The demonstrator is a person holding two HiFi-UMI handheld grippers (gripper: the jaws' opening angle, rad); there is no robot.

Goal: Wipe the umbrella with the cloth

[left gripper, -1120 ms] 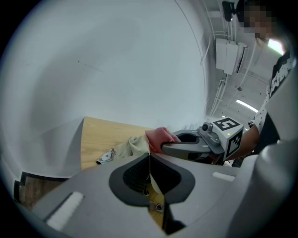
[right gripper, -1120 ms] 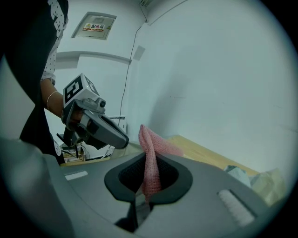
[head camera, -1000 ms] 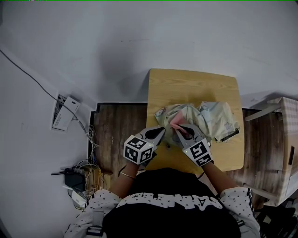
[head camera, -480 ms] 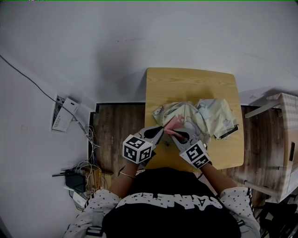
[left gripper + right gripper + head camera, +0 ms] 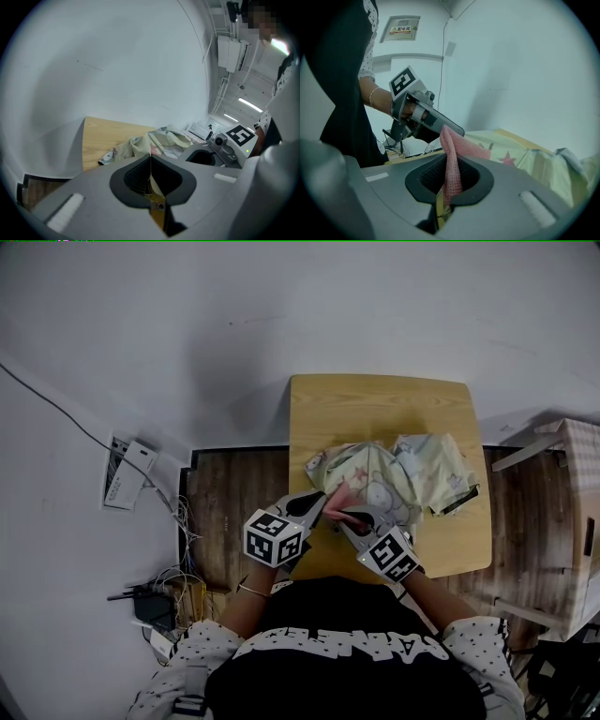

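The umbrella [image 5: 417, 470] lies crumpled on the table [image 5: 375, 399], its pale printed fabric heaped across the middle and right side. The left gripper [image 5: 150, 161] is clamped tight on a thin fold of that fabric at the umbrella's near left edge. The right gripper [image 5: 449, 174] is clenched on the pink cloth [image 5: 451, 140], which rises out of its jaws and folds over onto the umbrella just beside the left gripper's tip.
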